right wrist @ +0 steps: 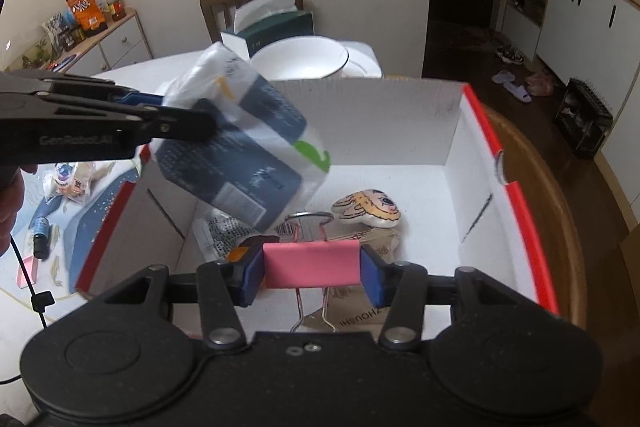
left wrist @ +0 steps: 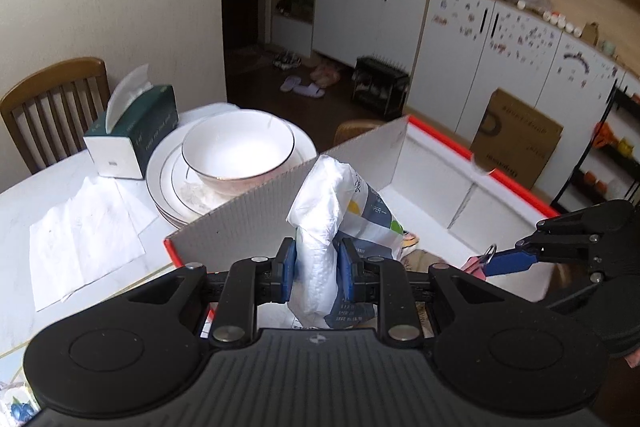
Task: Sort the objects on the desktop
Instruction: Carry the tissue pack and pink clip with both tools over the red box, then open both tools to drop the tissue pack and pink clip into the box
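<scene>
My left gripper (left wrist: 317,269) is shut on a white and dark-blue tissue pack (left wrist: 336,219) and holds it over the open white box with a red rim (left wrist: 436,163). The pack also shows in the right wrist view (right wrist: 244,143), above the box's left side. My right gripper (right wrist: 312,273) is shut on a pink binder clip (right wrist: 312,263), held over the box (right wrist: 476,187); it shows in the left wrist view (left wrist: 486,264) at the right. Inside the box lie a cartoon-face item (right wrist: 370,209), a brown paper packet (right wrist: 360,311) and a printed packet (right wrist: 224,237).
A white bowl (left wrist: 240,151) on stacked plates (left wrist: 168,183), a green tissue box (left wrist: 132,131) and paper sheets (left wrist: 84,231) sit on the table left of the box. A small bottle (right wrist: 40,237) and packets (right wrist: 70,183) lie on the table at the left. A wooden chair (left wrist: 52,107) stands behind.
</scene>
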